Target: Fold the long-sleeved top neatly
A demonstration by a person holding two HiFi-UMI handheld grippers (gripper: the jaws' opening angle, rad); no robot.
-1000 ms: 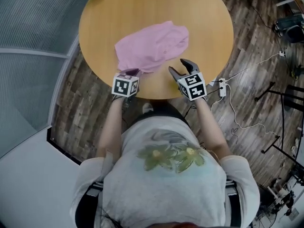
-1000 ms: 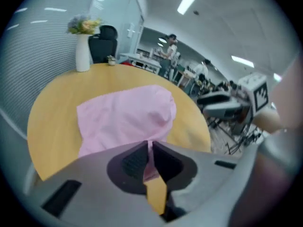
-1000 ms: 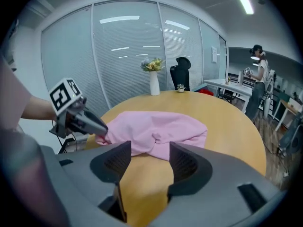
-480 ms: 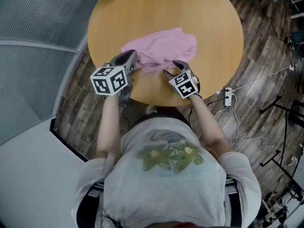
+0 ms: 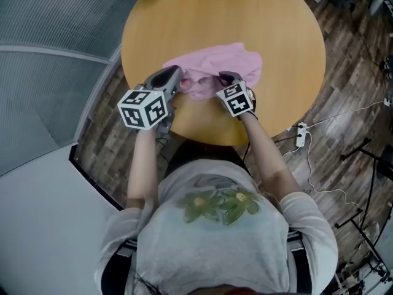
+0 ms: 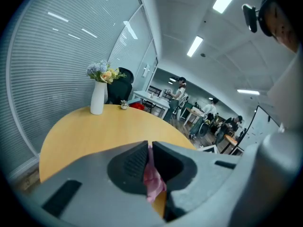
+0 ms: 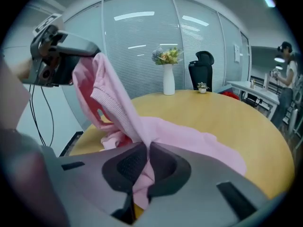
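Observation:
A pink long-sleeved top (image 5: 218, 66) lies crumpled near the front of the round wooden table (image 5: 282, 29). My left gripper (image 5: 174, 78) is shut on its near-left edge and holds that edge lifted off the table; a pink strip (image 6: 152, 176) shows pinched between the pads. In the right gripper view the lifted ribbed hem (image 7: 111, 105) hangs from the left gripper (image 7: 57, 56). My right gripper (image 5: 226, 78) has just been closing and is shut on the top's near edge, with pink cloth (image 7: 142, 178) between its jaws.
A white vase with flowers (image 7: 168, 77) stands at the table's far edge, also seen as the vase (image 6: 98, 96). A black chair (image 7: 201, 72) stands behind it. A power strip and cables (image 5: 301, 134) lie on the wooden floor to the right. People and desks (image 6: 208, 119) are far off.
The left gripper rose and moved forward, lifting the top's edge. The right gripper moved forward onto the top's near edge and its jaws went from wide open to shut on the cloth.

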